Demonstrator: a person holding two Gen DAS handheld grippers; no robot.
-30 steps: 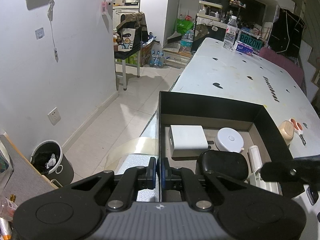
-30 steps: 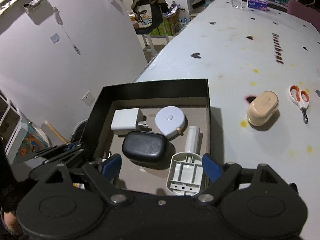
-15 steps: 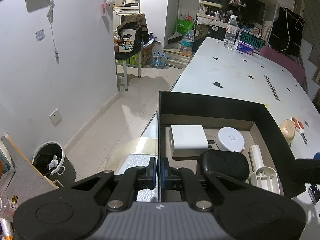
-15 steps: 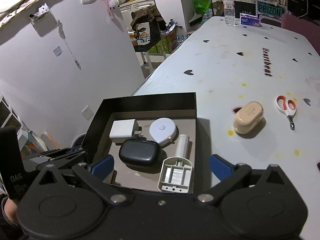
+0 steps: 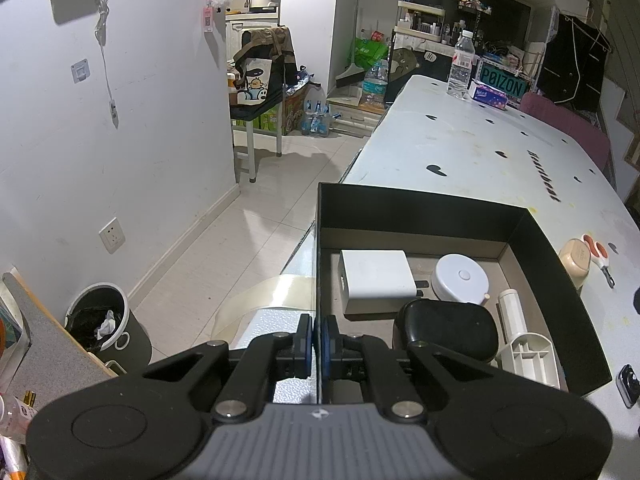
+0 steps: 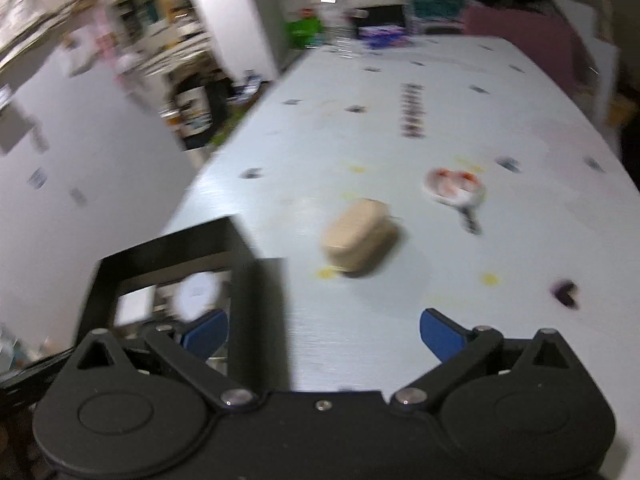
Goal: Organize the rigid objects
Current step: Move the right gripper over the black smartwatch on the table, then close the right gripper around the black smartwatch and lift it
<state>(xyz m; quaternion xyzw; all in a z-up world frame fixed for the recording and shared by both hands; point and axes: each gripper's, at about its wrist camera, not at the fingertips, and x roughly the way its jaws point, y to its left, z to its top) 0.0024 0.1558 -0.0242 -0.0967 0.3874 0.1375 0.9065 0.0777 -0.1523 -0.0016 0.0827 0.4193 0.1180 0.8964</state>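
A black box (image 5: 424, 208) stands at the table's near left corner. In it lie a white charger (image 5: 376, 280), a round white case (image 5: 460, 280), a black case (image 5: 448, 332) and a white plastic part (image 5: 524, 344). My left gripper (image 5: 318, 344) is shut on the box's left wall. My right gripper (image 6: 324, 330) is open and empty, above the table just right of the box (image 6: 240, 252). A beige case (image 6: 360, 236) and orange-handled scissors (image 6: 456, 190) lie on the table ahead of it; this view is blurred.
A water bottle (image 5: 460, 64), a tissue pack (image 5: 490, 94) and a sign stand at the table's far end. A bin (image 5: 104, 328) stands on the floor at left. A small dark object (image 5: 628, 384) lies right of the box.
My right gripper has swung right, from over the box to over the bare table facing the beige case. My left gripper keeps its hold on the box wall.
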